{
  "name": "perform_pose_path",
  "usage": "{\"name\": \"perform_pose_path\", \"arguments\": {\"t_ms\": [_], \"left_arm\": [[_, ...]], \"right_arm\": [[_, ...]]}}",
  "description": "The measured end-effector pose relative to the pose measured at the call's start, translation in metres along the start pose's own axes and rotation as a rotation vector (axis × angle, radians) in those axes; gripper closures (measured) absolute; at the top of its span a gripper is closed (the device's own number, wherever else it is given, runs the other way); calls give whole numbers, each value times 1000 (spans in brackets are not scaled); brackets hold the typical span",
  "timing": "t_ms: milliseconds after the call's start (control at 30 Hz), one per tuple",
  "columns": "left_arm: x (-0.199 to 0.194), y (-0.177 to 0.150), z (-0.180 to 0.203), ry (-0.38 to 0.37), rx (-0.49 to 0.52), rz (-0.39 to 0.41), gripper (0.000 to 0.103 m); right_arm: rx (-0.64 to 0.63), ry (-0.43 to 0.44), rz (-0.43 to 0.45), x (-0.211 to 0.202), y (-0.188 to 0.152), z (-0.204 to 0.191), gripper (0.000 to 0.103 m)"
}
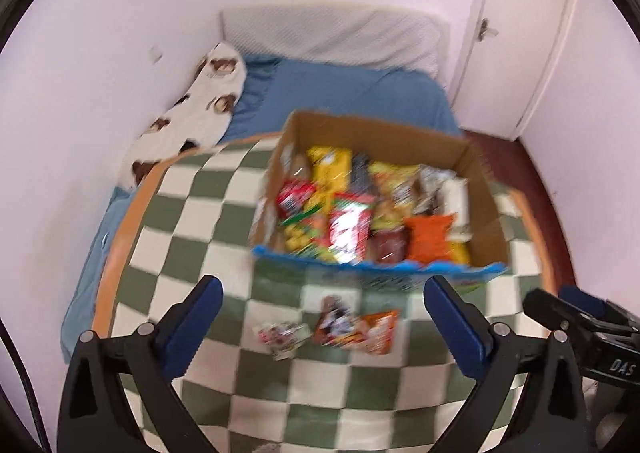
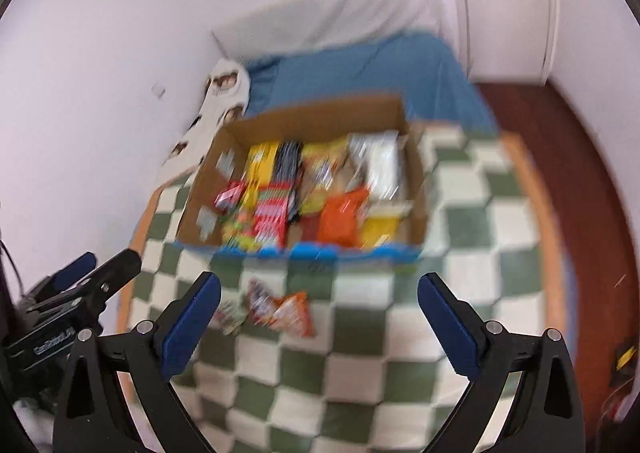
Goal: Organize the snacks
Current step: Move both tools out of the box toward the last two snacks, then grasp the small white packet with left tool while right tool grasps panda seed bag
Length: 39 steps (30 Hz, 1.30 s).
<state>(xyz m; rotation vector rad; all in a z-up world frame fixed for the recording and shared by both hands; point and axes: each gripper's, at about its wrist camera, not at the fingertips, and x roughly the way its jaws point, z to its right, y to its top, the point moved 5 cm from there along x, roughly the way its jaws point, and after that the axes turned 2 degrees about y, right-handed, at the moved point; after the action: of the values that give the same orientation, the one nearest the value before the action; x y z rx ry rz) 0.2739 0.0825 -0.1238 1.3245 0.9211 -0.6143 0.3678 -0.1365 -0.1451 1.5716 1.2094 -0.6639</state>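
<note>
Orange packet lay loose on the checkered surface, just short of the cardboard box, long axis running across, a smaller packet beside it. Sat ahead of and between the fingers of the left claw, spread wide, empty. Sat left of centre for the right claw, likewise apart, empty. Looked nearer the left.

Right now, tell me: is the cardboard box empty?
No, the cardboard box is packed with colourful snack packets, seen from the left wrist.
</note>
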Motion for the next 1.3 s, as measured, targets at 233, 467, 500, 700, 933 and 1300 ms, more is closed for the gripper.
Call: {"name": "perform_pose_path", "arguments": {"t_ms": [233,467,500,700,933,1300], "left_arm": [[74,-44,-69,67,-31,-183,0],[122,-70,-114,82,-69,-295,0],[127,-72,-118,84,-72,-303,0],[144,-81,-122,93,-39,-335,0],[153,-87,-106,57,45,-359,0],[178,-106,-27,0,402,-395,0]], "right_arm": [[373,182,-245,120,-63,8,2],[773,284,-241,198,-101,16,2],[830,289,-225,206,-103,18,2],[1003,270,-149,237,-108,25,34],[538,83,-245,230,-101,-10,45],[-33,-217,-476,224,-135,-22,32]]}}
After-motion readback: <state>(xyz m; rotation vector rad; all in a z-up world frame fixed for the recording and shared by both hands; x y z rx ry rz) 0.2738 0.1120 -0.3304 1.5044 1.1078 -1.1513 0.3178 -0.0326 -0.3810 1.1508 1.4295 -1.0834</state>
